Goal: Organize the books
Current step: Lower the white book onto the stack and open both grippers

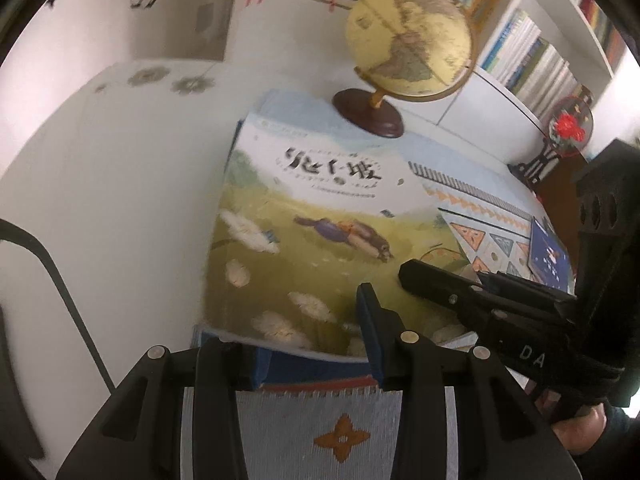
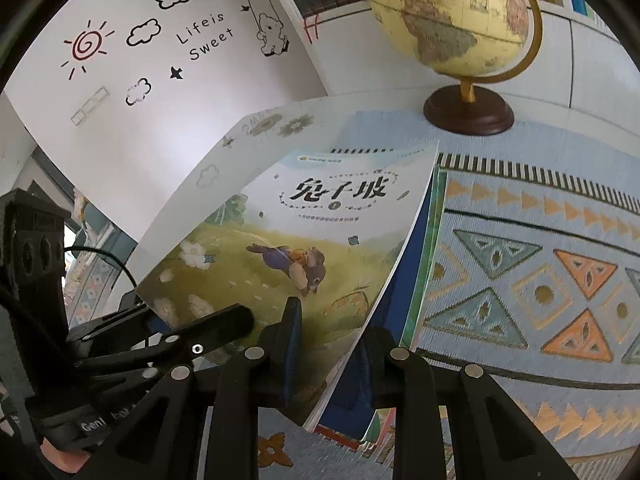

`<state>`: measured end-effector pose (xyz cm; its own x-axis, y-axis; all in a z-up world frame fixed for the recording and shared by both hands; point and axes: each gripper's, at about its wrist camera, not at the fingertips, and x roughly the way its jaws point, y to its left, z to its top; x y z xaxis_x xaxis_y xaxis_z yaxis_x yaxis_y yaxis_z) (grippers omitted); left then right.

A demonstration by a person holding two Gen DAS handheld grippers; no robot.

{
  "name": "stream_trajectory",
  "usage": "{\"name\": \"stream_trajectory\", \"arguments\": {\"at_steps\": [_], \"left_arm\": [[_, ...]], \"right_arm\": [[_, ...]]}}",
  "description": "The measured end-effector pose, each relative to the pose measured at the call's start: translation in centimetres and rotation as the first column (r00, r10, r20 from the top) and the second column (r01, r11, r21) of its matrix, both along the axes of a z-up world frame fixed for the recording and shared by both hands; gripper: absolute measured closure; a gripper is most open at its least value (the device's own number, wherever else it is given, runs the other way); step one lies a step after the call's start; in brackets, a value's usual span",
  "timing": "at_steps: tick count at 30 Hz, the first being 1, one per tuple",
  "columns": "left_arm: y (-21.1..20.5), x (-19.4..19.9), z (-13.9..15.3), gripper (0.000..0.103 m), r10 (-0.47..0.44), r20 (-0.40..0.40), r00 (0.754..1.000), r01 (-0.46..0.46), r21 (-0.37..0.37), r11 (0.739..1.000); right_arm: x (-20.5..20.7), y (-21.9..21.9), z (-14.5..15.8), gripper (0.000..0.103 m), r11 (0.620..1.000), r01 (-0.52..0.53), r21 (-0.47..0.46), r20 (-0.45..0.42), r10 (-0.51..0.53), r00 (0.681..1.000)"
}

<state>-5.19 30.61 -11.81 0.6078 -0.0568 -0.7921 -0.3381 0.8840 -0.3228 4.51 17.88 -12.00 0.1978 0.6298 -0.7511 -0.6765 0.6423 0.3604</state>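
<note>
A: Where is the picture book?

B: The picture book (image 2: 288,240), the one with a bird flying over a green meadow on its cover, sits on top of a small stack of books (image 2: 420,264) lying on a patterned cloth (image 2: 540,280) on the counter (image 1: 100,200). Its near edge is lifted off the stack.

A: And the tongs?

B: The right tongs (image 2: 332,344) pinch the book's near right corner, one blue-padded finger (image 2: 294,320) on the cover and the other beneath. The left tongs (image 1: 312,344) grip the stack's near edge, one finger (image 1: 368,312) lying on the cover, the other low at the side. Each pair shows in the other's view too.

A: What stands nearby?

B: A globe (image 2: 452,20) on a dark round base stands beyond the books, with bookshelves (image 1: 532,60) behind it.
</note>
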Motion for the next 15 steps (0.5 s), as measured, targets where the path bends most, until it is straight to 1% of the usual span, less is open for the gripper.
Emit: {"name": "stream_trajectory", "arguments": {"at_steps": [3,4,5,6,8,10,13,15], "left_arm": [[0.3,-1.3,-0.8,0.068,0.034,-0.045,0.998,-0.035,-0.01,0.999],[0.3,-1.8,-1.0,0.068,0.039,-0.062,0.997,-0.039,-0.006,0.999],[0.1,-2.4,-1.1,0.069,0.041,-0.065,0.997,-0.041,0.005,0.999],[0.0,-3.1,-1.0,0.068,0.049,-0.066,0.997,-0.047,0.027,0.999],[-0.4,-4.5,-0.9,0.067,0.057,-0.074,0.996,-0.051,0.07,0.996],[-0.9,-5.7,-0.9,0.067,0.067,-0.099,0.993,-0.057,0.106,0.993],[-2.1,-7.6,-0.9,0.067,0.067,-0.118,0.991,-0.055,0.101,0.993],[-3.4,-8.4,-0.5,0.067,0.059,-0.12,0.991,-0.047,0.1,0.994]], "right_arm": [[0.2,0.2,-0.8,0.078,1.0,0.002,-0.016,-0.037,-0.003,0.999],[0.2,0.1,-1.1,0.076,1.0,0.005,-0.023,-0.049,-0.006,0.999],[0.2,0.0,-1.5,0.074,0.999,0.007,-0.036,-0.066,-0.009,0.998],[0.1,0.0,-1.6,0.074,0.999,0.003,-0.037,-0.072,-0.006,0.997],[-0.2,-0.3,-1.5,0.069,0.999,-0.003,-0.046,-0.068,0.0,0.998],[-0.6,-0.7,-1.3,0.069,0.997,-0.006,-0.073,-0.066,0.001,0.998],[-1.8,-2.8,-1.0,0.069,0.996,0.011,-0.085,-0.072,-0.017,0.997],[-3.0,-5.0,-0.6,0.066,0.996,0.034,-0.087,-0.075,-0.041,0.996]]}}
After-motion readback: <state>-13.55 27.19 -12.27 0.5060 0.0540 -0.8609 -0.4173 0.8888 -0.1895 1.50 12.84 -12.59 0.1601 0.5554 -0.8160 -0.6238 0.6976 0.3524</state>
